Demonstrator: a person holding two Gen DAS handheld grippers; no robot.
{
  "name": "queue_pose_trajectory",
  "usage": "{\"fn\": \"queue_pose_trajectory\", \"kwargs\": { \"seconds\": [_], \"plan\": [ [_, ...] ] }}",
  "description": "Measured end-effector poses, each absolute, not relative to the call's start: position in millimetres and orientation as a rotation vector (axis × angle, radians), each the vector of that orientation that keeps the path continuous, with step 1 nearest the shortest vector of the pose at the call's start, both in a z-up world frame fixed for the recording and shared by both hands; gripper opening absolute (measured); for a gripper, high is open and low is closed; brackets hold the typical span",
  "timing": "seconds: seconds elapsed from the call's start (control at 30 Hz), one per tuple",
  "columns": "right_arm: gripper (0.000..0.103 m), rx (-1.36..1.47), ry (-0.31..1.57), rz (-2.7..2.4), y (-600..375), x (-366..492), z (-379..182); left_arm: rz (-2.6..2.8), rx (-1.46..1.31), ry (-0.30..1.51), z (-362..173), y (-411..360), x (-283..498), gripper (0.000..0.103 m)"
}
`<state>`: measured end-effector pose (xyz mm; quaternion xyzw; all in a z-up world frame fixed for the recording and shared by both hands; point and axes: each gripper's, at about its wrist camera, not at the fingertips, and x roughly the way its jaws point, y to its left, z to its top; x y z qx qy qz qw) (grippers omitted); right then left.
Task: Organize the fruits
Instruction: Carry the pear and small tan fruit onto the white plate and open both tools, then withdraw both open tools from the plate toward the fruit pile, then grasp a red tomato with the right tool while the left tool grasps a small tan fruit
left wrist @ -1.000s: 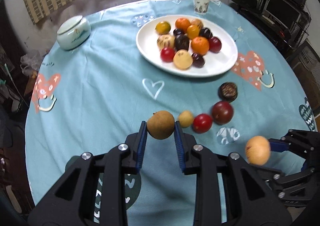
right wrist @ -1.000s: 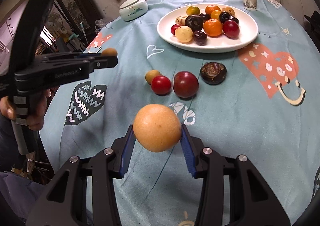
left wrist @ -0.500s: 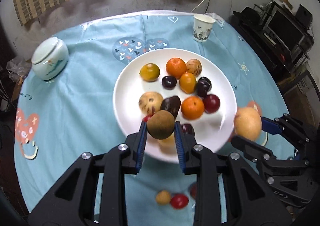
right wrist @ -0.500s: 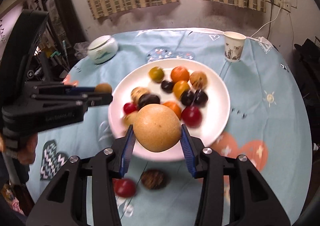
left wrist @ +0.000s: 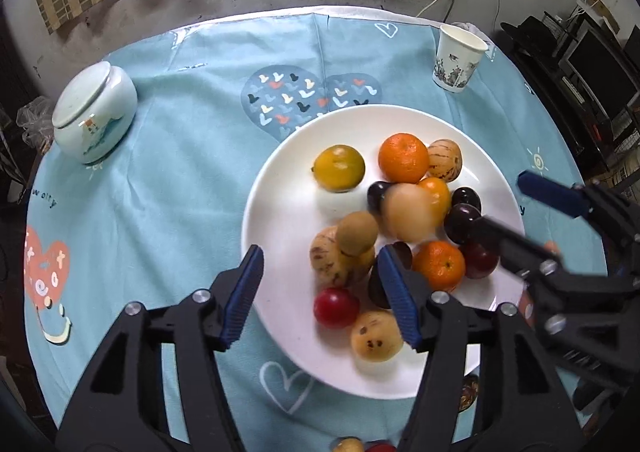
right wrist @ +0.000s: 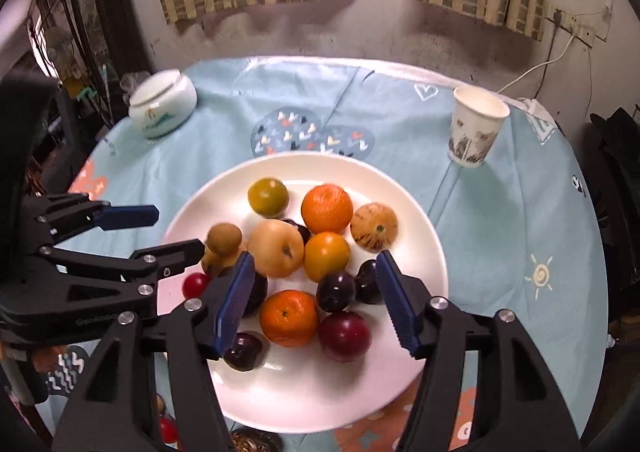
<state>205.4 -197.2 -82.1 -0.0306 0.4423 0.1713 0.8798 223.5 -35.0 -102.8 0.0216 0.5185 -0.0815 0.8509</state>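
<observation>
On the left gripper (right wrist: 168, 234), faint lettering is illegible.

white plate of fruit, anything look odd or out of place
Yes: on the round white plate, a small brown round fruit perches atop other fruit, and a large pale yellow pear-like fruit looks motion-blurred in the left wrist view, apparently unsettled.

A round worktop (left wrist: 192, 156) stood under a light blue cloth printed with hearts. Directly on it lay a white plate (left wrist: 280, 220) near the middle, a lidded pale ceramic jar (left wrist: 94, 112) well off to the left, and a paper cup (left wrist: 458, 58) at the far right; a few loose fruits (right wrist: 168, 428) sat at the near edge
</observation>
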Motion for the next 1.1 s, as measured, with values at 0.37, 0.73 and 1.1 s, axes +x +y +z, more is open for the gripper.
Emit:
{"fn": "queue_pose_trajectory", "kwargs": {
  "seconds": [0.37, 0.73, 1.1],
  "plan": [
    [0.063, -0.025, 0.836, 0.427, -210.7, 87.9, -51.5, -0.193, 0.05, 0.953, -58.1, 13.3, 129.8, 0.072],
    [0.054, -0.27, 0.967, 0.596, -115.1, -0.9, -114.7, -0.112, -0.084, 1.09, -101.1, 78.3, 50.2, 0.072],
    [0.052, -0.676, 1.134, 0.706, -61.4, 44.3, -159.8, -0.05, -0.18, 1.07, -98.0, 110.8, 19.8, 0.072]
  ]
}}
